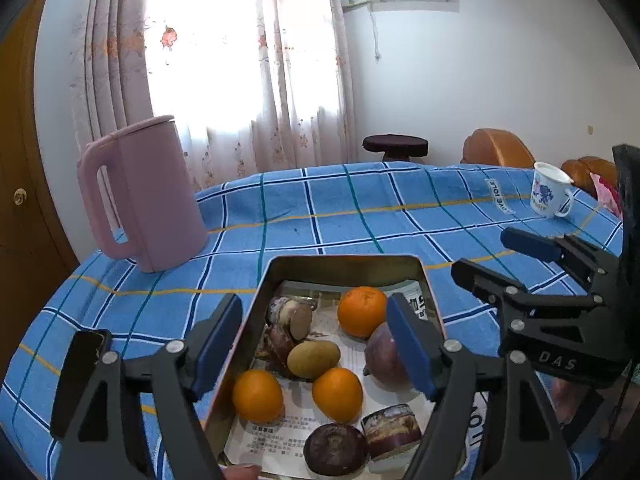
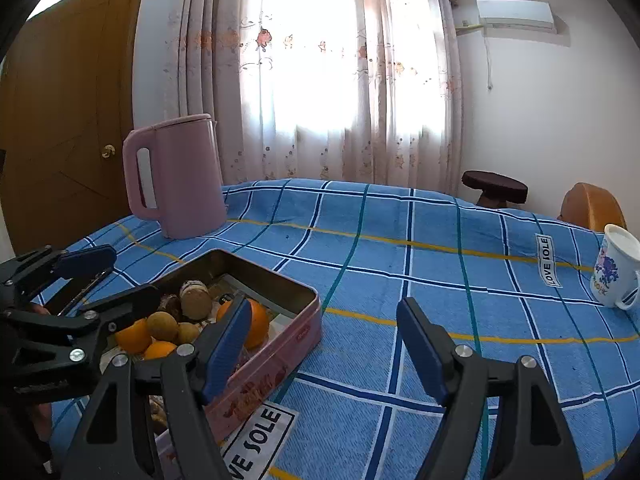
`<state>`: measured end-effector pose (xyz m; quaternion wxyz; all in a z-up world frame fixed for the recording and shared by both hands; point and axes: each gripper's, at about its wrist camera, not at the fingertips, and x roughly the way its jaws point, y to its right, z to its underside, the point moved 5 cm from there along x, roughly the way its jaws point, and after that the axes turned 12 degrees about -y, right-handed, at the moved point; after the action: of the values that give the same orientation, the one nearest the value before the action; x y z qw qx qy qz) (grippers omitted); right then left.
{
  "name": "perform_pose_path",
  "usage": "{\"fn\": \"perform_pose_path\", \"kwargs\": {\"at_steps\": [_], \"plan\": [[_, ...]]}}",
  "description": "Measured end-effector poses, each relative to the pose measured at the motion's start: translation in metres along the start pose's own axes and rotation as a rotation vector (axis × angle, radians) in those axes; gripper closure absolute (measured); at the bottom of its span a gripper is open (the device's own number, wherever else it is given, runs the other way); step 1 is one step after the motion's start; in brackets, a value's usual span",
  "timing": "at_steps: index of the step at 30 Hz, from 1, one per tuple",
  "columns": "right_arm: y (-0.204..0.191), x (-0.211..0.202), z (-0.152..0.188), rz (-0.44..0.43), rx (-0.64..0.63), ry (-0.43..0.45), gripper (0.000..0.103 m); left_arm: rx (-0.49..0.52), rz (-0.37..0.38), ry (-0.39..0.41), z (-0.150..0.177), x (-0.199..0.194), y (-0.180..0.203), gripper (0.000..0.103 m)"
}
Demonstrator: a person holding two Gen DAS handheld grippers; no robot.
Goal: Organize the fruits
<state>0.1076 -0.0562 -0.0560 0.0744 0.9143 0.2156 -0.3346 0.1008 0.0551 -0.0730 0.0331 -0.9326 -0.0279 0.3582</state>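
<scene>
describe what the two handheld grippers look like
Both the left gripper and the right gripper are black linkage frames with silver round rivets. Each finger carries a long dark blue pad. The right gripper's body bears the white letters DAS. No cables or sleeves show.

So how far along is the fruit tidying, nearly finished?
It looks close to done. Three oranges, a kiwi and some darker fruit already lie in the tin. Nothing is in hand: the left hand-held gripper stands open over the tin, and the right hand-held gripper is open over bare tablecloth. No loose fruit shows on the cloth, so little seems left.
</scene>
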Motion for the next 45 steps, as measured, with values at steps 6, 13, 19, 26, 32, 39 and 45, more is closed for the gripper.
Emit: {"fn": "perform_pose_path", "kwargs": {"at_steps": [6,13,19,26,32,39,45], "plan": [[-0.004,-0.003,0.002,0.012,-0.007,0.004,0.027,-0.022,-0.022,0.022,0.004,-0.006,-0.009,0.017],[-0.009,-0.019,0.003,0.028,-0.021,0.035,0.026,-0.06,-0.044,0.073,0.008,-0.021,-0.017,0.003],[-0.015,-0.041,-0.001,0.063,-0.054,0.099,0.021,-0.086,-0.053,0.105,0.01,-0.033,-0.02,0.001],[-0.02,-0.062,-0.004,0.057,-0.063,0.144,0.018,-0.088,-0.055,0.13,0.012,-0.045,-0.019,0.0],[-0.02,-0.073,-0.005,0.056,-0.063,0.164,0.018,-0.086,-0.053,0.13,0.013,-0.049,-0.016,0.0],[-0.022,-0.078,-0.003,0.067,-0.074,0.172,0.018,-0.099,-0.065,0.128,0.013,-0.053,-0.017,0.0],[-0.023,-0.08,-0.002,0.072,-0.078,0.178,0.018,-0.101,-0.067,0.12,0.013,-0.053,-0.017,0.0]]}}
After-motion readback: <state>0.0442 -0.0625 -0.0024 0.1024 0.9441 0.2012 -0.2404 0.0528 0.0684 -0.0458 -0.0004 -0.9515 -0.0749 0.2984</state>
